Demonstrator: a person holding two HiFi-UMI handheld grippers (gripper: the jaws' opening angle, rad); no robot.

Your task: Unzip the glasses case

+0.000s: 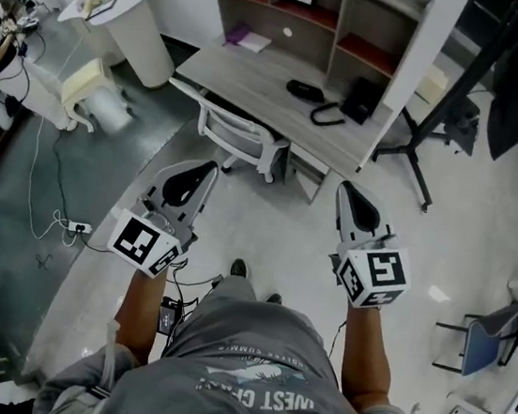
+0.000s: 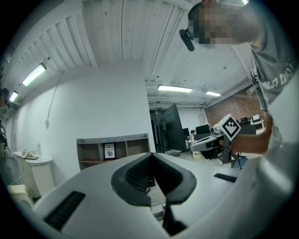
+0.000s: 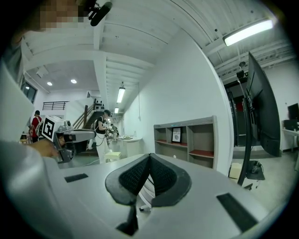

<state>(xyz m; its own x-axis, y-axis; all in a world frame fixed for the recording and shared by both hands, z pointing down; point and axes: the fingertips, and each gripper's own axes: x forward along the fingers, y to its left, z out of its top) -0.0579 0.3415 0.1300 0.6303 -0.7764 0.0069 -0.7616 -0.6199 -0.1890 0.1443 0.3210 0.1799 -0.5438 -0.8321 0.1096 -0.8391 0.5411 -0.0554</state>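
Both tools, the left gripper (image 1: 205,168) and the right gripper (image 1: 346,190), are held side by side in front of the person. They point about level toward a grey desk (image 1: 256,83) that stands ahead of them and well apart. In each gripper view the two dark ribbed pads meet at their tips with nothing between them, so both are fully closed and empty. Ahead of the gap between the two grippers, a little nearer the right gripper's line, a small dark oval thing lies flat on the desk top. It is most likely the glasses case (image 1: 305,90), though its zip is too small to make out. Just right of it, straight ahead of the right gripper, sit a black boxy object (image 1: 362,99) and a loop of black cord (image 1: 326,115). A white chair (image 1: 241,138) is tucked under the desk edge ahead of the left gripper. Beyond the desk top rises an open shelf unit (image 1: 359,20). Far off to the left of the left gripper stands a round white table (image 1: 134,5).
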